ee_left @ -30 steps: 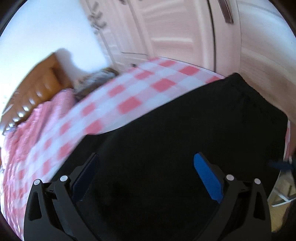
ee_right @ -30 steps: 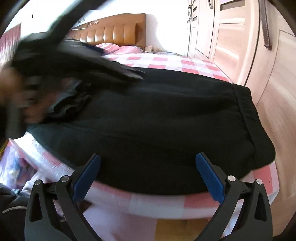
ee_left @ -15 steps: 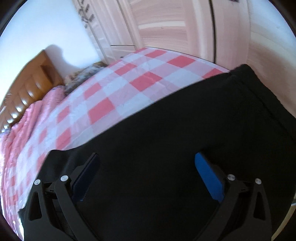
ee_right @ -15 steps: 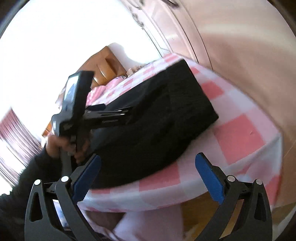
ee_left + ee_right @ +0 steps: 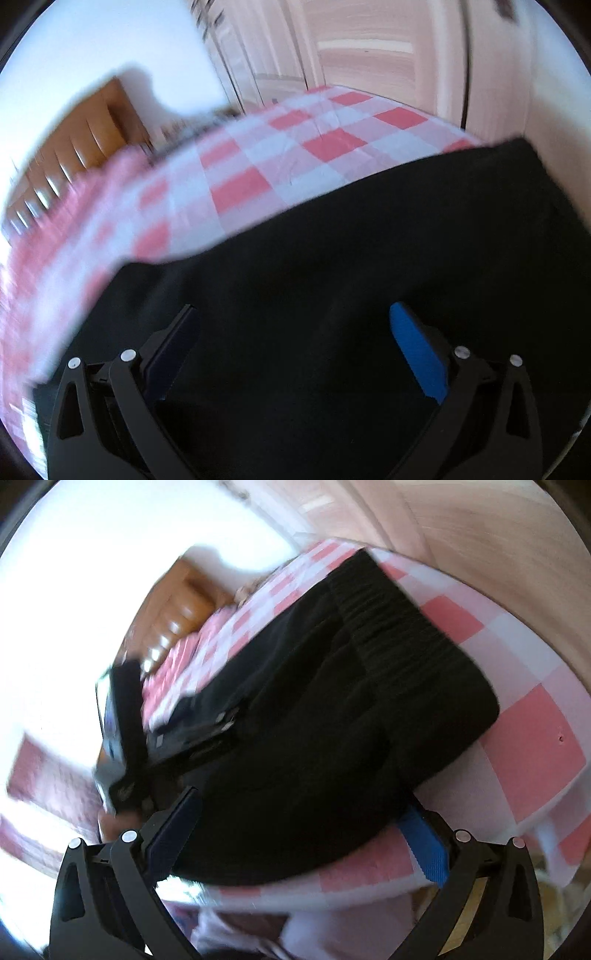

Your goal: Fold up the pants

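Black pants (image 5: 369,258) lie folded on the checked bed (image 5: 295,155), under both spread claws: left claw (image 5: 295,332) over the fabric, right claw (image 5: 295,819) at the bed's edge. Beyond the bed, a wooden headboard (image 5: 74,147).

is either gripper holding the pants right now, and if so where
Neither. The left gripper and right gripper are both open over the black pants, which lie on the checked bedsheet with no fabric pinched.
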